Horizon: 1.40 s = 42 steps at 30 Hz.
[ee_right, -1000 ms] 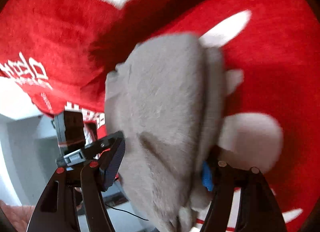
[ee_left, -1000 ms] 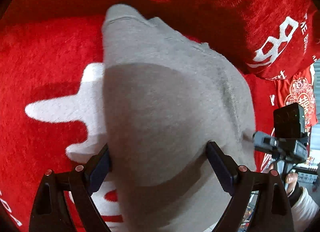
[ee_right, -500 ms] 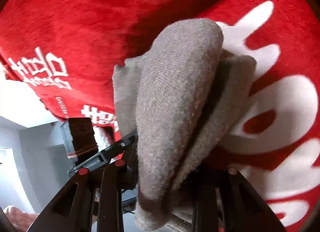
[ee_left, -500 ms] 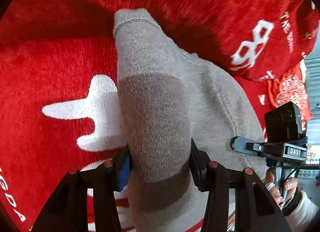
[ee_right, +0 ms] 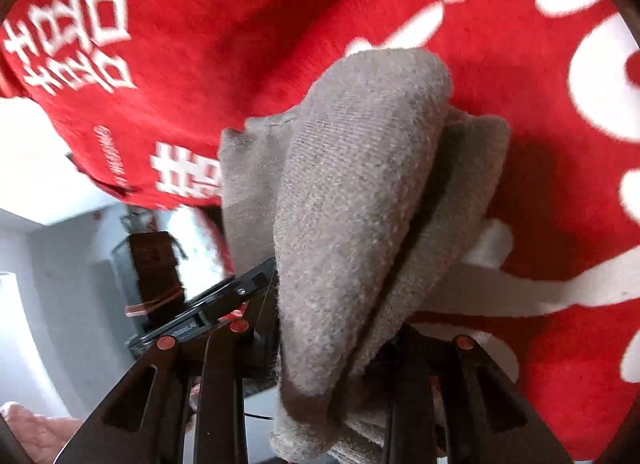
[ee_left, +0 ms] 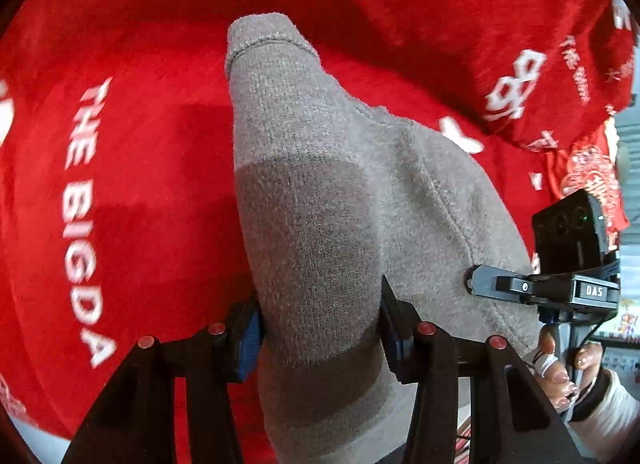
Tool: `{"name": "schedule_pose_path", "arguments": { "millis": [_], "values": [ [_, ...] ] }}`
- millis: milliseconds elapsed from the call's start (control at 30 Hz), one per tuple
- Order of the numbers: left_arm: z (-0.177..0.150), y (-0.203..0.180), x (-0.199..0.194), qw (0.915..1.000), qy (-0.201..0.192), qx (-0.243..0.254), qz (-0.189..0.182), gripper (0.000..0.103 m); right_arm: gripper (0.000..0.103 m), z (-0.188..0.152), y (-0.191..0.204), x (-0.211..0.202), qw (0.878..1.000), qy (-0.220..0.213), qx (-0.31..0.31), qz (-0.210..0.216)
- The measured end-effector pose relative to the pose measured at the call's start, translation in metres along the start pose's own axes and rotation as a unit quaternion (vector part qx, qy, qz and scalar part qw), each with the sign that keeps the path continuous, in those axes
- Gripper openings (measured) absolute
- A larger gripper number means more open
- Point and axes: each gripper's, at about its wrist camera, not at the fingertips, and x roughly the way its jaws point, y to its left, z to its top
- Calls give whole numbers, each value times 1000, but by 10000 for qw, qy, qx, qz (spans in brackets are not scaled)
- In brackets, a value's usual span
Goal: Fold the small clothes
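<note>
Plainly, both grippers are pinching the same grey knitted garment [ee_left: 320,200], which lies draped over a red plush blanket [ee_left: 132,144] printed with white lettering. Seen from the left wrist, the left gripper [ee_left: 320,328] has its two black fingers closed against a bunched fold of the knit, one blue-faced pad [ee_left: 250,334] pressing in at about 7 o'clock and the other finger at about 5 o'clock, with the cloth bulging out above and below them. From that pinch the garment runs up toward 12 o'clock, ending in a narrow ribbed cuff or hem near the centre top, while a broader part with a raised seam spreads toward 3 o'clock. At 4 o'clock in the same view the right gripper [ee_left: 476,284] reaches into the far edge of the knit, and the person's hand [ee_left: 568,368], with a pale sleeve at the wrist, wraps its handle. From the right wrist, the right gripper [ee_right: 332,344] is clamped on a thick doubled fold of the garment [ee_right: 360,192], whose layers stand up toward 12 o'clock and hide much of both fingers. At 8 o'clock there, the black body of the left gripper [ee_right: 208,312] shows beside the cloth. Large white characters on the blanket [ee_right: 208,16] fill the top and the 3 o'clock side.
</note>
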Motion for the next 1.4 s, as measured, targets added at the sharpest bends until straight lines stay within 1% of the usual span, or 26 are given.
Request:
{"name": "schedule_pose_path", "arguments": {
  "millis": [33, 67, 100, 133, 167, 233, 267, 333, 433, 500, 533, 567, 600, 667, 733, 833, 900, 1000, 1033, 1100, 1133, 1200, 1300, 1333, 1367, 1400],
  "values": [
    [-5, 5, 3, 10000, 30, -33, 64, 51, 34, -2, 2, 5, 9997, 26, -43, -228],
    [-11, 14, 7, 9998, 77, -79, 156, 51, 35, -4, 5, 9, 9982, 22, -129, -592],
    [-14, 19, 9, 9996, 99, -104, 234, 51, 37, -5, 6, 9, 9963, 9, -200, -837],
    [-19, 23, 8, 9993, 85, -115, 335, 51, 38, -5, 8, 6, 9946, -46, -250, -1007],
    [-22, 27, 5, 9993, 39, -116, 341, 51, 40, -8, 10, 0, 9931, -171, -251, -1129],
    [-26, 31, -8, 9996, -132, -155, 181, 51, 41, -8, 7, -11, 9920, -328, -150, -1211],
    [-28, 35, -17, 9994, -273, -188, 138, 51, 37, -9, 3, -18, 9910, -449, -63, -1257],
    [-26, 39, -26, 9984, -451, -254, 228, 51, 25, -10, 5, -24, 9875, -592, -64, -1459],
    [-21, 50, -28, 9962, -550, -412, 528, 51, 21, -12, 19, -23, 9685, -734, -586, -2308],
    [-21, 60, -25, 9943, -539, -402, 825, 51, 19, -15, 26, -12, 9378, -791, -1022, -3224],
    [-21, 63, -22, 9934, -507, -371, 961, 51, 18, -15, 25, -4, 9237, -792, -1136, -3573],
    [-22, 61, -12, 9916, -430, -316, 1175, 51, 18, -13, 21, -1, 9181, -774, -1143, -3715],
    [-26, 66, -11, 9901, -359, -280, 1328, 51, 18, -18, 4, -10, 9178, -749, -1065, -3752],
    [-30, 66, 3, 9852, -161, -173, 1697, 51, 18, -18, -5, -15, 9269, -801, -803, -3578],
    [-36, 64, 10, 9828, -34, -109, 1842, 51, 18, -20, -7, -21, 9275, -824, -731, -3572],
    [-44, 62, 4, 9822, -105, -45, 1873, 51, 18, -22, -8, -24, 9274, -785, -676, -3594],
    [-48, 59, -5, 9815, -224, -14, 1902, 51, 18, -22, -8, -26, 9294, -768, -569, -3565],
    [-52, 53, -22, 9823, -436, 12, 1824, 51, 18, -28, -8, -31, 9284, -775, -418, -3611],
    [-52, 50, -26, 9817, -476, 42, 1845, 55, 18, -31, -6, -30, 9286, -789, -386, -3606],
    [-52, 43, -32, 9805, -468, 137, 1905, 72, 18, -39, -1, -36, 9292, -850, -333, -3581],
    [-52, 39, -32, 9801, -479, 154, 1921, 82, 18, -42, 1, -38, 9289, -878, -323, -3583],
    [-53, 28, -38, 9789, -556, 204, 1956, 82, 19, -47, 8, -41, 9293, -924, -332, -3560],
    [-52, 19, -40, 9788, -544, 169, 1967, 83, 19, -54, 14, -45, 9304, -925, -330, -3532],
    [-51, 17, -39, 9792, -501, 132, 1960, 88, 19, -56, 17, -45, 9301, -923, -319, -3542],
    [-53, 17, -38, 9799, -454, 89, 1939, 103, 19, -58, 18, -47, 9294, -931, -311, -3558],
    [-53, 16, -39, 9798, -456, 48, 1949, 103, 19, -60, 19, -48, 9290, -943, -301, -3566]
  ]
}}
